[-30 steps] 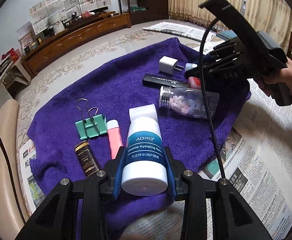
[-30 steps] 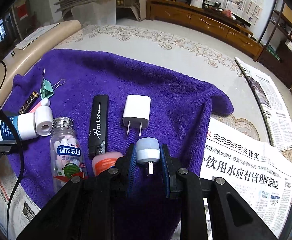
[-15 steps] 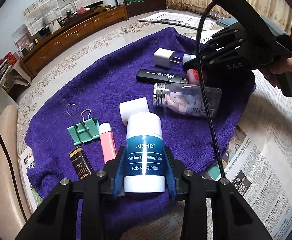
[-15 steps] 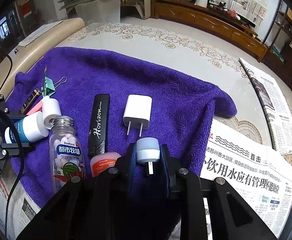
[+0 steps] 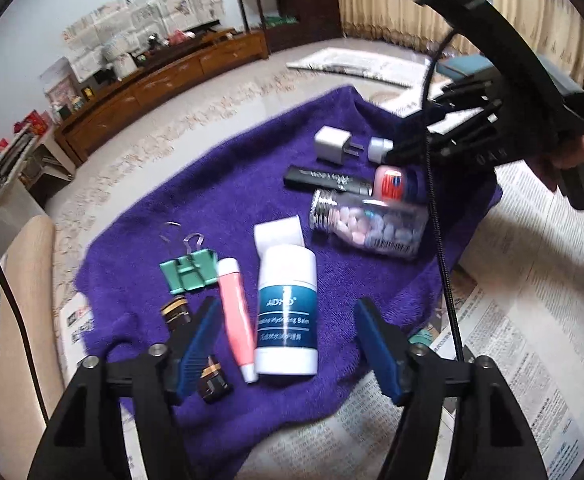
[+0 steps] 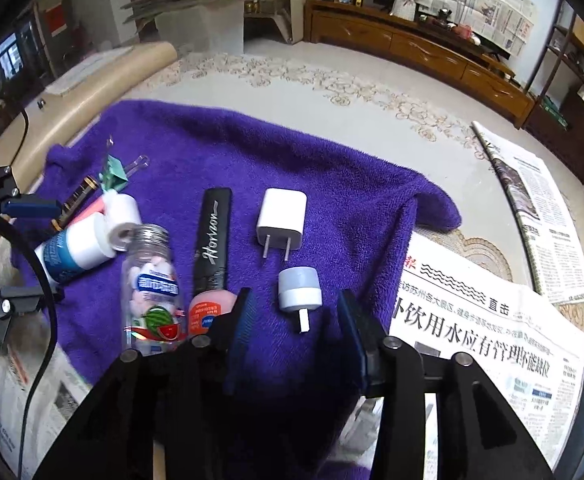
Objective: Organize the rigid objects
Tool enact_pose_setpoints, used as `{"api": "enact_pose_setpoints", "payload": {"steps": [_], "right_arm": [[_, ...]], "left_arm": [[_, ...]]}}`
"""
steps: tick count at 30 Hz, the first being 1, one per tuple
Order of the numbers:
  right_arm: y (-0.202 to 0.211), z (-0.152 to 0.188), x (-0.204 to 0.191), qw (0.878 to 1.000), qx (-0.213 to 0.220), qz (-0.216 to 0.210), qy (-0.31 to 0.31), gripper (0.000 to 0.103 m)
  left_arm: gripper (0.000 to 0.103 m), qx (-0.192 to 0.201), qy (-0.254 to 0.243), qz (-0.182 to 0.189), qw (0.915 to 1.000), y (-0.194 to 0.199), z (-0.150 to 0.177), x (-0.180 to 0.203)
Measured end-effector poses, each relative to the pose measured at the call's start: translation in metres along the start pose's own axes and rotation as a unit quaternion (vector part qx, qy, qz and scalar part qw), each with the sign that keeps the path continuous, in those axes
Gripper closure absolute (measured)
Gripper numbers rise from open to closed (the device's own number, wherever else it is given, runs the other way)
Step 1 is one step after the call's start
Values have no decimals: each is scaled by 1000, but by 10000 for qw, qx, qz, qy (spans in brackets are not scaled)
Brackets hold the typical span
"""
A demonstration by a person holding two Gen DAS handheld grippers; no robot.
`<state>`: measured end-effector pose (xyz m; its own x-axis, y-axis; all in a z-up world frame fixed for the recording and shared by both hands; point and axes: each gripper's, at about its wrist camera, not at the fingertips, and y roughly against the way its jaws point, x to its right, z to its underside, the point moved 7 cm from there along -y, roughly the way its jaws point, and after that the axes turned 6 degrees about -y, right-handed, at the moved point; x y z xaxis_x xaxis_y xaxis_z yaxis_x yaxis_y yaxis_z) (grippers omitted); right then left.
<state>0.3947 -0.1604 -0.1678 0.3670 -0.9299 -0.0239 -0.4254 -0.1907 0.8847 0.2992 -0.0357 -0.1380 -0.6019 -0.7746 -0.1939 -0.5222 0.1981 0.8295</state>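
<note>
Spreading now, the jaws of the left gripper point(image 5: 285, 338) are opening with the white-and-teal cylindrical balm bottle point(image 5: 286, 314) lying between them, and neither blue pad touches it. The bottle rests on its side on the purple terry towel point(image 6: 332, 168). Just beside it on the left lies a slim pink plastic tube point(image 5: 235, 316), then a dark brown tube with gold bands point(image 5: 175, 310) partly behind the left pad, and a green metal binder clip point(image 5: 189, 270) beyond. A white paper roll point(image 5: 277, 234) sits touching the bottle's far end.

Over on the right gripper point(image 6: 296, 330), the jaws are opening too, with the small grey-and-white round plug-in light point(image 6: 300, 290) lying free between them on the towel, its prong pointing back at the camera. Ahead of it lies a white square wall charger point(image 6: 281, 218), close by. To the left sit a black flat case with silver script point(image 6: 213, 236), a small pink round jar point(image 6: 209, 308) and a clear glass bottle of pastel candies with a silver screw cap point(image 6: 151, 284). Newspaper point(image 6: 492, 320) covers the floor around the towel.
</note>
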Motion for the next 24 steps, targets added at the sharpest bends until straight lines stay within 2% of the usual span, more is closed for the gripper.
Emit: {"api": "enact_pose_setpoints", "payload": {"steps": [2, 3, 5, 6, 7, 11, 14, 18, 24], "right_arm": [[14, 3, -3, 9999, 113, -19, -86, 46], [22, 6, -5, 9998, 147, -24, -147, 39], [40, 15, -10, 9992, 234, 1, -316, 22], [47, 19, -13, 9990, 267, 13, -367, 10], [58, 24, -17, 9985, 332, 23, -432, 5], [91, 48, -30, 9966, 394, 64, -722, 0], [117, 71, -40, 9947, 416, 219, -910, 0], [150, 102, -51, 9924, 429, 406, -1081, 0], [200, 145, -70, 9880, 578, 616, -1296, 0]], "left_arm": [[20, 110, 143, -132, 9998, 15, 3, -1], [17, 156, 208, -175, 9995, 22, 4, -1], [1, 218, 418, -268, 9985, 37, 9, -1], [0, 226, 528, -299, 9979, 44, 12, 0], [0, 233, 628, -350, 9971, 51, 15, 2], [0, 201, 1027, -596, 9927, 81, 30, 7], [0, 237, 1374, -601, 9884, 102, 41, 15], [0, 315, 1769, -802, 9805, 132, 59, 27], [0, 581, 2351, -768, 9672, 176, 84, 52]]}}
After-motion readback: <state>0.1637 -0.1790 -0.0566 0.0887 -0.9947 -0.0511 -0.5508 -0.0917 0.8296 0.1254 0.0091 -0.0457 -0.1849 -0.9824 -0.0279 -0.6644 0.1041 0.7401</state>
